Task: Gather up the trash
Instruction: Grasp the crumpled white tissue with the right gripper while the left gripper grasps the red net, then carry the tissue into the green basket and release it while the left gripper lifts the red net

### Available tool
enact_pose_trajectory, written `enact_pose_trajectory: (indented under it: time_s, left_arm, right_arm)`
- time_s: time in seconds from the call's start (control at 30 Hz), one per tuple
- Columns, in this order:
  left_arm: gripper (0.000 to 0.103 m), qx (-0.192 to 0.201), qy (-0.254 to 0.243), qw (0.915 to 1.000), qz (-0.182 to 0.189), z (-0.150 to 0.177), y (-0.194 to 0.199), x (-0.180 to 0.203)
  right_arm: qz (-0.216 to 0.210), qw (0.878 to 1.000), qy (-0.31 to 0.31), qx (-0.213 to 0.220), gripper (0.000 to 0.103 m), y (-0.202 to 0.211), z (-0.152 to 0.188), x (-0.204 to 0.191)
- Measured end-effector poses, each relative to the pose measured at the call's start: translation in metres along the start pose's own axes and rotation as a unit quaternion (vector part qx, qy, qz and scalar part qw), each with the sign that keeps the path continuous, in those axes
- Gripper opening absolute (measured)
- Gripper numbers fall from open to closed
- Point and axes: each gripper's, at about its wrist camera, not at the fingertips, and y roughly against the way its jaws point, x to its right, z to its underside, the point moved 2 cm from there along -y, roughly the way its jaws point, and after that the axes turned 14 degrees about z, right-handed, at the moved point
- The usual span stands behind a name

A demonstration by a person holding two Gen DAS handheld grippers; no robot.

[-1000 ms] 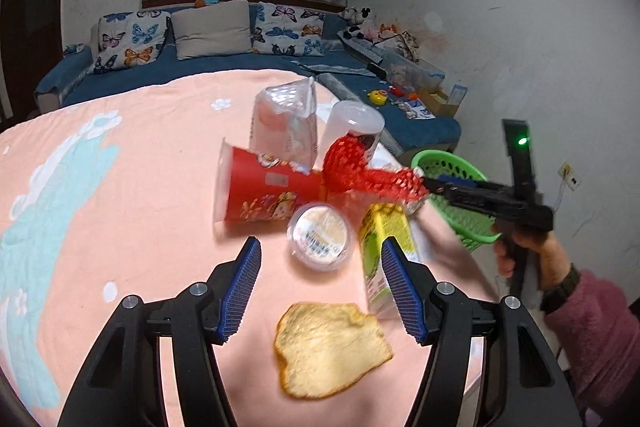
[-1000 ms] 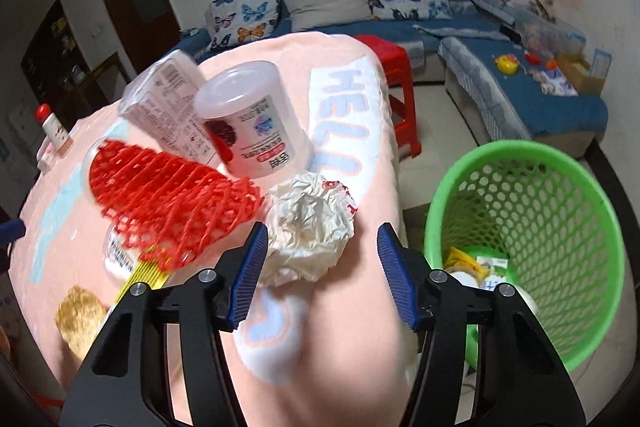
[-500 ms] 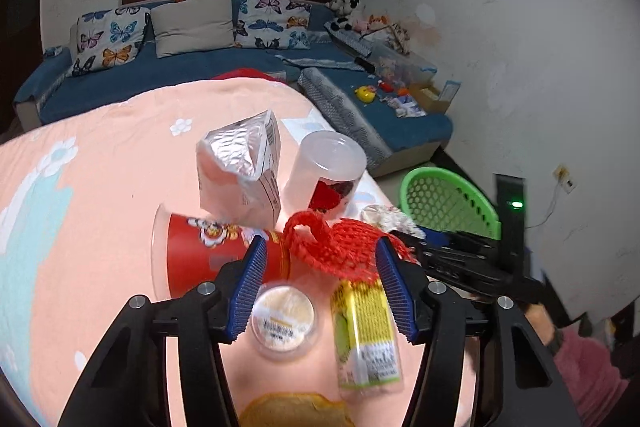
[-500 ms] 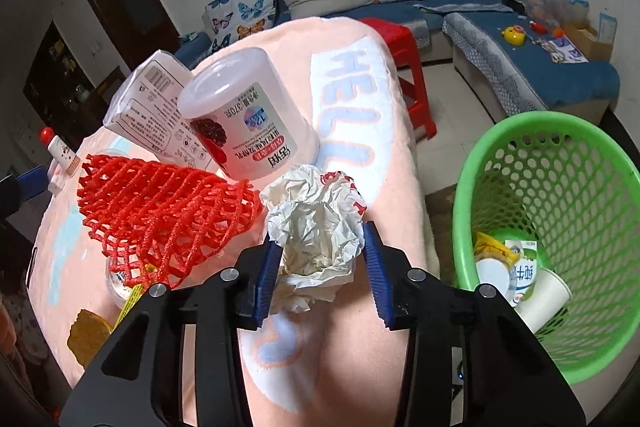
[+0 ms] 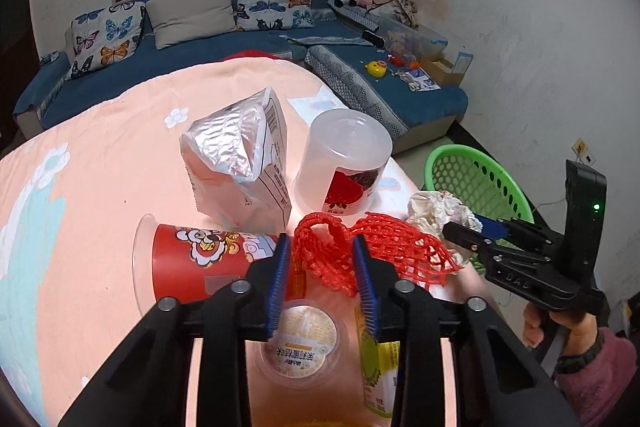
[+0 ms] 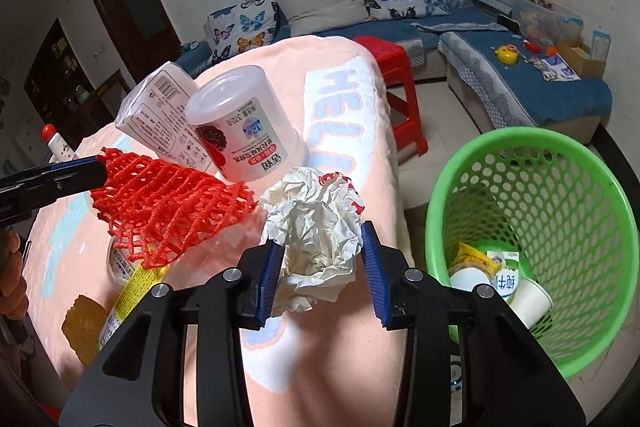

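Fingers point(image 6: 371, 259) of the right gripper point(image 6: 322, 267) were clamped on the crumpled paper point(image 6: 316, 223) at lower centre; left gripper point(image 5: 320, 271) was closing around the red net point(image 5: 372, 251). Judged best: lift clear, then release over the green basket point(image 6: 576, 187), right.

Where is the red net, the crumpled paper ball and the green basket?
red net point(image 5: 320, 251), left wrist view, looped end between the pads.
crumpled paper ball point(image 6: 316, 227), right wrist view, its middle.
green basket point(image 6: 576, 211), right wrist view, inner wall.
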Motion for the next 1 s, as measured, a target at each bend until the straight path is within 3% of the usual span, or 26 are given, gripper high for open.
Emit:
enact_pose_trajectory:
  time_s: [0.1, 0.2, 0.33, 0.63, 1.0]
  left_arm:
    - [0.021, 0.000, -0.003, 1.0000, -0.005, -0.002, -0.003, -0.002]
    - [0.006, 0.000, -0.006, 0.9999, -0.008, -0.003, -0.004, -0.004]
    - [0.004, 0.011, -0.015, 0.9996, -0.022, -0.001, -0.001, -0.002]
    - [0.004, 0.043, -0.017, 0.9989, -0.005, 0.001, 0.029, 0.012]
    - [0.004, 0.086, -0.051, 0.9943, 0.036, -0.025, 0.068, 0.050]
  right_arm:
    - [0.001, 1.000, -0.001, 0.000, 0.039, 0.001, 0.003, 0.002]
    - [0.004, 1.000, -0.002, 0.001, 0.039, 0.002, 0.005, 0.004]
    - [0.007, 1.000, -0.003, 0.004, 0.039, 0.008, 0.007, 0.008]
    - [0.025, 0.999, -0.012, 0.025, 0.039, 0.033, 0.007, 0.028]
    - [0.123, 0.991, -0.043, 0.012, 0.039, 0.037, 0.012, 0.108]
